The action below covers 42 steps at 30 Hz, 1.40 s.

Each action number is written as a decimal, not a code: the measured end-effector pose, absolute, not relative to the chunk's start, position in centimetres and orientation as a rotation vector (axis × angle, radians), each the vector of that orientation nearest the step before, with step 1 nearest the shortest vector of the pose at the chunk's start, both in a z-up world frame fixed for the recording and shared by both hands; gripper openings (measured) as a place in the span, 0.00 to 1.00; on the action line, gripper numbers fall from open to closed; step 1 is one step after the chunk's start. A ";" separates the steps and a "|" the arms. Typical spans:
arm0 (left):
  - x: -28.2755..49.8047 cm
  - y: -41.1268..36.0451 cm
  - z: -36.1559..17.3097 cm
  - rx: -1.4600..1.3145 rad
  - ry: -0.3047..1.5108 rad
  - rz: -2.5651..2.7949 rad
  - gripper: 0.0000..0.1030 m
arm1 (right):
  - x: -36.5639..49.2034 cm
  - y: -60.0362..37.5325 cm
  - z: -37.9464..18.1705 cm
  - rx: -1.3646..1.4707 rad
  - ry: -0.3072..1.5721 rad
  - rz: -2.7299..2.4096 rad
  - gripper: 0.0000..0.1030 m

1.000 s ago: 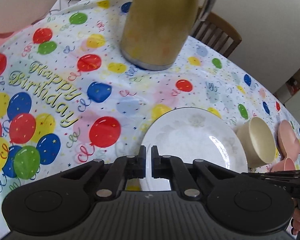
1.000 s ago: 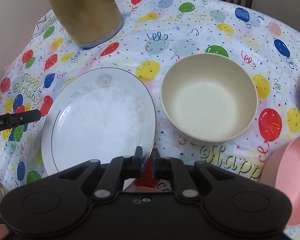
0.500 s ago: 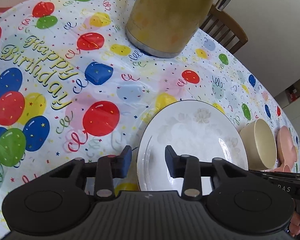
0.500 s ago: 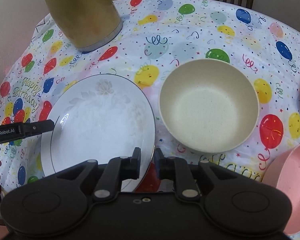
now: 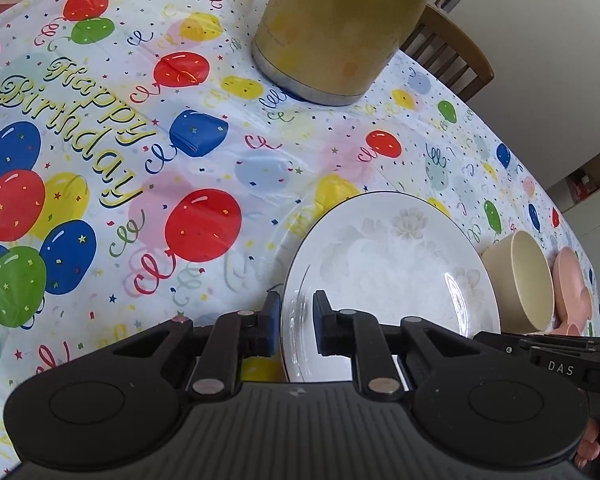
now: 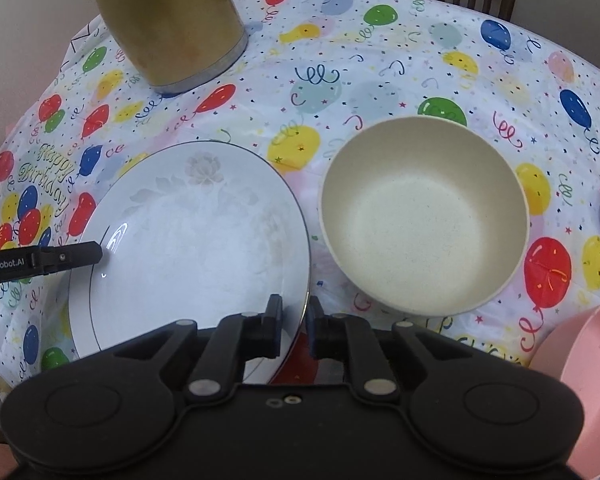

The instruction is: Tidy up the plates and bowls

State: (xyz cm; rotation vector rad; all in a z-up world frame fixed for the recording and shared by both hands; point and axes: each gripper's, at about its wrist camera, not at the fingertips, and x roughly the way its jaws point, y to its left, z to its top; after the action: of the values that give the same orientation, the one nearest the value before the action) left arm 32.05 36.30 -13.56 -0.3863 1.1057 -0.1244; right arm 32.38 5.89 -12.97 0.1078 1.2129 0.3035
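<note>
**Both grippers on the white plate's rim**

Left gripper (image 5: 296,322): fingers straddle the left rim of the white plate (image 5: 392,280), one outside, one over the plate face. The jaws have just been closing on that rim and now pinch it.

Right gripper (image 6: 294,326): fingers narrow, clamped on the plate's near-right rim, one above the plate face, one outside the edge.

The plate lies on the worktop (image 6: 380,60), which is covered by a balloon-print "Happy Birthday" cloth. It is white and glossy, with a thin dark rim line and a faint grey flower pattern.

Just right of the plate, apart from it: one cream bowl (image 6: 424,216), upright and empty. Further right, pink bowls (image 6: 592,376) at the frame edge; exact count unclear. One gold kettle (image 6: 168,20) stands behind the plate. Count: one plate, one cream bowl
</note>
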 end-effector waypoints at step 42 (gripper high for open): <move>10.0 18.2 -10.0 -0.331 1.114 -0.230 0.16 | 11.8 -12.2 -9.9 0.141 1.231 0.321 0.10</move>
State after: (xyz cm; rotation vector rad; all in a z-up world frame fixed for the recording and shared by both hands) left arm 9.97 18.16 -10.02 -0.3305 1.1141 -0.2300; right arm 11.83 -12.17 -9.87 0.1415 1.2314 0.3209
